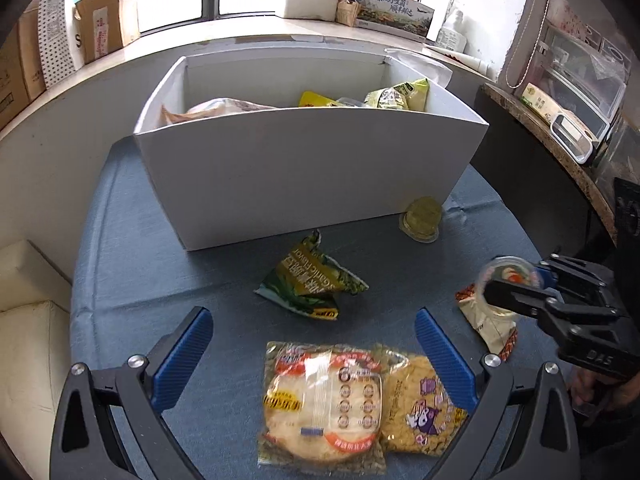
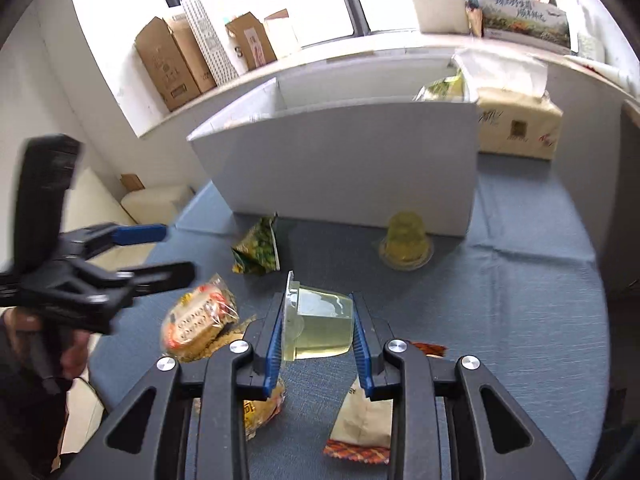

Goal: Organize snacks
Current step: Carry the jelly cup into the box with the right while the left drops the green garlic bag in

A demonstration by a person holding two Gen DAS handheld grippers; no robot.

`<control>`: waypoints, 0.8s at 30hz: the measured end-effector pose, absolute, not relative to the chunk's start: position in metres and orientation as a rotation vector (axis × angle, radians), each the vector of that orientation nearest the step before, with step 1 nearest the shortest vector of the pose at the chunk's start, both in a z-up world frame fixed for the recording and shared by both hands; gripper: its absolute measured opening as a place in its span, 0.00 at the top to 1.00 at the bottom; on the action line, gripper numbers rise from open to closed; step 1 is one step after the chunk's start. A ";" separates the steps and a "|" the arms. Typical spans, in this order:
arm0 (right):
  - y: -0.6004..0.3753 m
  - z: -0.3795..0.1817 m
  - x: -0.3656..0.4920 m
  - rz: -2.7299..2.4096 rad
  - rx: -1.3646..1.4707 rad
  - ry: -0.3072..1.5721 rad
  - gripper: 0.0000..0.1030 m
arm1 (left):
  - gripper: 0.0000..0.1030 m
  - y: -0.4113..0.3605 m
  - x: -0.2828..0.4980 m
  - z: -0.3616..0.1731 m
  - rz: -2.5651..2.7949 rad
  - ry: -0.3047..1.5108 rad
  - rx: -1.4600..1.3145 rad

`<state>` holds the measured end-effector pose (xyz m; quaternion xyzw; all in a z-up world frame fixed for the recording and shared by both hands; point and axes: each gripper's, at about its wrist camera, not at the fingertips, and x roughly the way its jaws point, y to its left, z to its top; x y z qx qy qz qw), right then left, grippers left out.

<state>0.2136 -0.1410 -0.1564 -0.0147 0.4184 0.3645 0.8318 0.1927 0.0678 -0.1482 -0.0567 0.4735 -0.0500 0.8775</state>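
Two grippers: my right gripper (image 2: 318, 320) is clamped on a clear jelly cup (image 2: 316, 326); my left gripper (image 1: 314, 344) has its jaws wide apart, holding nothing.
Jelly cup: lying sideways between my right jaws, foil rim toward the left pad, base toward the right, lifted off the blue tablecloth (image 2: 520, 300).
Handling: I judge the cup light, thin-walled and slick; too hard a squeeze could buckle it or pop the seal, so a moderate grip across the body suits it.
Between my left jaws: a round rice cracker pack (image 1: 322, 404) touching a yellow noodle snack pack (image 1: 420, 404), both just below the pads.
Handling of these: light, crinkly film around brittle contents; I would pinch the sealed edge, not the middle.
Ahead of both jaws: green garlic-flavour pouch (image 1: 314, 284), an upturned yellow jelly cup (image 2: 406, 244) near the wall of the white box (image 1: 304, 168).
Box: already holds several packets.
Beneath my right jaws: a white sachet (image 2: 364, 420).
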 end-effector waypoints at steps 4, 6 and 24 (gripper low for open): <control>-0.156 -0.141 0.209 0.754 -0.019 0.850 0.68 | 0.00 0.062 0.226 -0.173 -0.112 1.063 -0.111; -0.161 -0.139 0.209 0.742 -0.013 0.851 0.68 | 0.00 0.061 0.237 -0.187 -0.100 1.100 -0.120; -0.166 -0.148 0.216 0.749 0.044 0.883 0.68 | 0.43 0.063 0.200 -0.138 -0.045 0.963 -0.090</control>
